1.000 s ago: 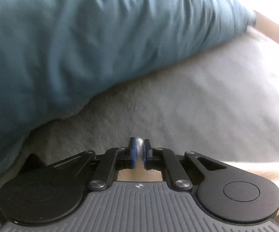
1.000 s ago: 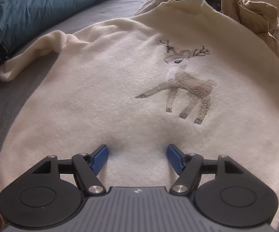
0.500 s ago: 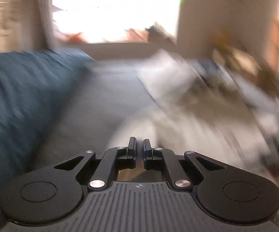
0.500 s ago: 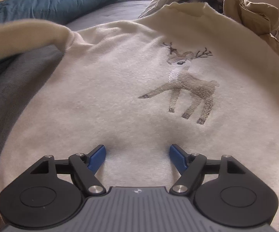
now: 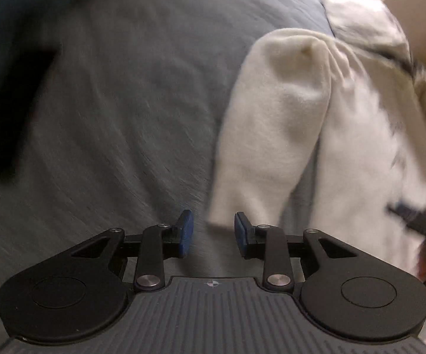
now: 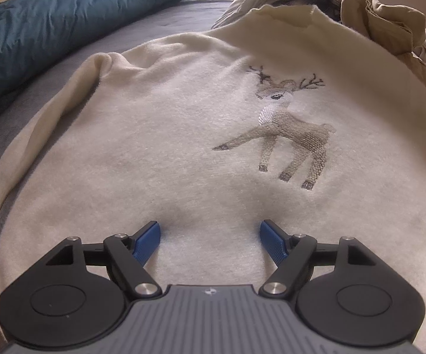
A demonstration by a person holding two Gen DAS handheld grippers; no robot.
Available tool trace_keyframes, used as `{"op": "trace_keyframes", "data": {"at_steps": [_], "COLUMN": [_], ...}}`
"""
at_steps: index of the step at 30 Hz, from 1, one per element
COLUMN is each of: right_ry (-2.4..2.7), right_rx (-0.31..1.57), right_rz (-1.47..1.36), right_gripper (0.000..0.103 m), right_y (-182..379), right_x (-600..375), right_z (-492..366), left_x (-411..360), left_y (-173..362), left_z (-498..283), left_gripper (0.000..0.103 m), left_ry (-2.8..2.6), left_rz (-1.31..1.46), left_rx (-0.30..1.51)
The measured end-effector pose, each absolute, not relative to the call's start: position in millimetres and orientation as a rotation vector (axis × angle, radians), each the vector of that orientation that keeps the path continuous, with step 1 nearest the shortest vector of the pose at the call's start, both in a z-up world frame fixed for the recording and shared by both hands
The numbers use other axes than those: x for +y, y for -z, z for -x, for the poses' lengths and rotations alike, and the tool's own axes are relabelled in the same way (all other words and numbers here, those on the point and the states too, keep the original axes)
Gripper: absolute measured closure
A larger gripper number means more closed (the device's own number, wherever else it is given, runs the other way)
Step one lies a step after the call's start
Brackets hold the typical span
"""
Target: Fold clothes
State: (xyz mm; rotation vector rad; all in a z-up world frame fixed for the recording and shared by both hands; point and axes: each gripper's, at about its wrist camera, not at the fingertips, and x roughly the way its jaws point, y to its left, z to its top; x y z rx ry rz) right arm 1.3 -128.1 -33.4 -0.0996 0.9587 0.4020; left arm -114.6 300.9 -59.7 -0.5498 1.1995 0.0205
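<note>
Now my left gripper (image 5: 211, 230) hangs part-open over the grey bed (image 5: 130, 94), empty, beside the sweater's (image 6: 183, 147) sleeve (image 5: 271, 124); my right gripper (image 6: 210, 237), spread wide, presses the spread sweater's hem below the deer (image 6: 289, 129).

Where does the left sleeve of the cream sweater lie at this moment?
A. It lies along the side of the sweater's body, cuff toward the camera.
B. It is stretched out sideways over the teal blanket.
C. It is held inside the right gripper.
A: the sleeve runs down beside the sweater body, and the right gripper stands open, holding nothing.
</note>
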Motion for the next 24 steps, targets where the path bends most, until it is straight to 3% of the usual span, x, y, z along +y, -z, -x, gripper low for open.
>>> {"op": "trace_keyframes", "data": {"at_steps": [8,14,16,17,18,24], "right_ry": [-0.396,-0.393,-0.392,-0.394,-0.397,-0.408], "right_rx": [0.961,0.962,0.962,0.963,0.964,0.962], "right_rz": [0.101,0.098,0.098,0.096,0.095,0.096], "right_gripper": [0.025,0.025,0.024,0.022,0.02,0.019], "right_y": [34,34,34,34,35,35], "right_x": [-127,-127,-127,-127,-126,-126], "right_z": [-2,-2,-2,-3,-3,-2], "left_x": [301,295,289,287,290,306], "left_y": [94,104,101,98,89,39], "left_z": [107,107,107,106,103,84], "left_gripper": [0.056,0.056,0.07,0.09,0.096,0.098], "left_ry": [-0.135,-0.189,-0.209,-0.219,-0.229,-0.286], "left_rz": [0.848,0.899,0.872,0.851,0.808,0.549], "left_rx": [1.125,1.063,1.014,0.993,0.983,0.919]}}
